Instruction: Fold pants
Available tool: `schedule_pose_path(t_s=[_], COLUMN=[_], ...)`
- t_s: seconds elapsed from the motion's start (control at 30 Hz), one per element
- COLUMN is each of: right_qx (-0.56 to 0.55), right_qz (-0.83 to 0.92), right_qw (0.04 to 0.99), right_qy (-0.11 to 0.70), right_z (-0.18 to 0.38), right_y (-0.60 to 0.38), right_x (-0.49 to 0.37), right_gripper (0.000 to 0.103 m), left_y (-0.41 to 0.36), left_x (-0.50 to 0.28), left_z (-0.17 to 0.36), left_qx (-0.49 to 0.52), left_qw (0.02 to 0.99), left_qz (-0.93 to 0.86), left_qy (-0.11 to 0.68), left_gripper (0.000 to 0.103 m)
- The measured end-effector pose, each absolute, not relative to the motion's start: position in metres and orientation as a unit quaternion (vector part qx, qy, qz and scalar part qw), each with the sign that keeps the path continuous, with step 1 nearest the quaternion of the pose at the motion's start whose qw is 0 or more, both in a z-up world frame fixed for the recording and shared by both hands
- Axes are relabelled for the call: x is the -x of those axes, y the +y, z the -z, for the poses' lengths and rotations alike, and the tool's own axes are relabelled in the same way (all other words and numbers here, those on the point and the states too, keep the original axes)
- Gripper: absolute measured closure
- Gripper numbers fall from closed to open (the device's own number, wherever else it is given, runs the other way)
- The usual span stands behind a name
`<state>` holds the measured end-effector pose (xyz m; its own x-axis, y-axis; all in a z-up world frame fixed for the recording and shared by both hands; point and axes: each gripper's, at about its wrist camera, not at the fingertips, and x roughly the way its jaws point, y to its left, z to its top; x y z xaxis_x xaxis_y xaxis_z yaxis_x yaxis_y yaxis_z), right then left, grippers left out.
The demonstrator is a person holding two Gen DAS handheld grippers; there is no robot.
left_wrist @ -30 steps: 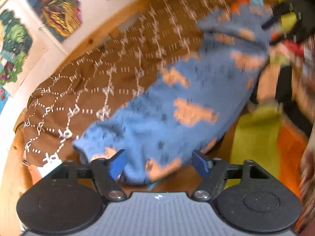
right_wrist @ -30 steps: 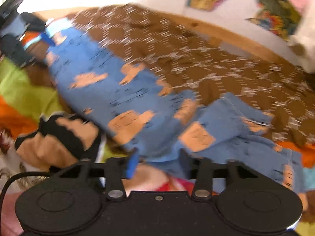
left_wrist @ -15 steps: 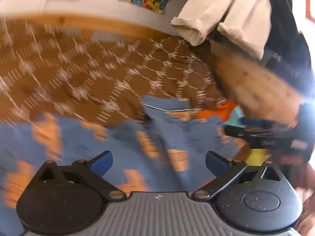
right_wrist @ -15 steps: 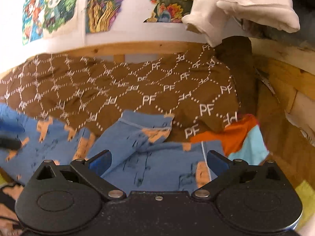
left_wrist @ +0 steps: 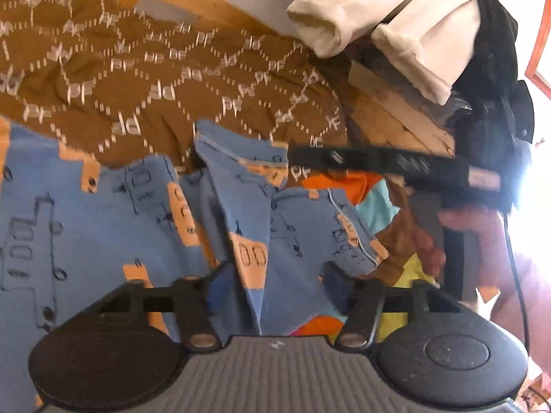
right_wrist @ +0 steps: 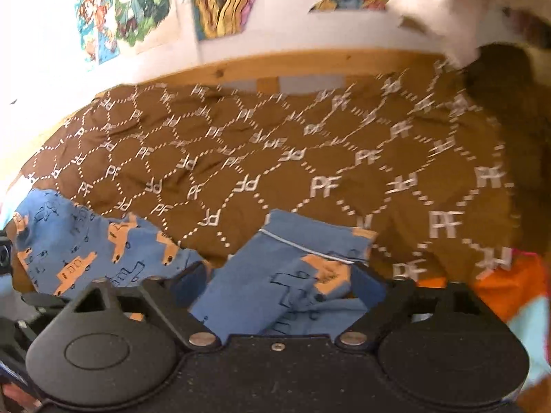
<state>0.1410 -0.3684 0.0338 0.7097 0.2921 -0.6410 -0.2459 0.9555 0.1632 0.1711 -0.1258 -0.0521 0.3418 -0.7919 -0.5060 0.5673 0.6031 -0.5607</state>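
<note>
The blue pants [right_wrist: 275, 275] lie crumpled on the brown "PF" blanket [right_wrist: 310, 158] near the bed's front edge, below a wooden rail [right_wrist: 292, 65] and a postered wall [right_wrist: 144, 10]. Both the left gripper [left_wrist: 272, 285] and the right gripper [right_wrist: 275, 285] stand wide open over the cloth, gripping nothing.

- The pants [right_wrist: 275, 275] lie spread across the near edge of the blanket [right_wrist: 292, 158], one leg running off left, a folded leg end in the middle.
- Behind the blanket runs a wooden rail [right_wrist: 275, 65], with posters [right_wrist: 220, 0] on the wall above.
- A towel [left_wrist: 378, 24] hangs at the far right.
- Both grippers sit over the pants.
</note>
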Motion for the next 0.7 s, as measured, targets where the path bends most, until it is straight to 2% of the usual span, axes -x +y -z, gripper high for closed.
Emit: schedule_pose_path(t_s=[0.07,0.13,0.33,0.63,0.7], right_qx=[-0.023,-0.014,0.026,0.071,0.078], right_qz=[-0.152,-0.157,-0.145,-0.09,-0.082], right_qw=[0.919,0.912,0.903,0.882,0.881], right_qy=[0.364,0.379,0.404,0.456,0.459], right_z=[-0.033,-0.03,-0.022,0.004,0.007], right_y=[-0.359,-0.348,-0.31,-0.281,-0.281], right_x=[-0.157,-0.173,-0.211,-0.24,-0.238], right_gripper=[0.048,0.052,0.053,0.054,0.067], left_y=[-0.127,-0.127,-0.119,-0.118,-0.118], left_x=[-0.174,-0.177,-0.183,-0.178,-0.177], left_z=[0.059,0.064,0.072,0.07,0.07], left_qx=[0.153,0.153,0.178,0.169,0.161], left_qw=[0.8,0.798,0.789,0.791,0.793], left_qz=[0.42,0.413,0.404,0.413,0.415], left_qy=[0.4,0.411,0.426,0.419,0.415], left_gripper=[0.065,0.082,0.093,0.095,0.095])
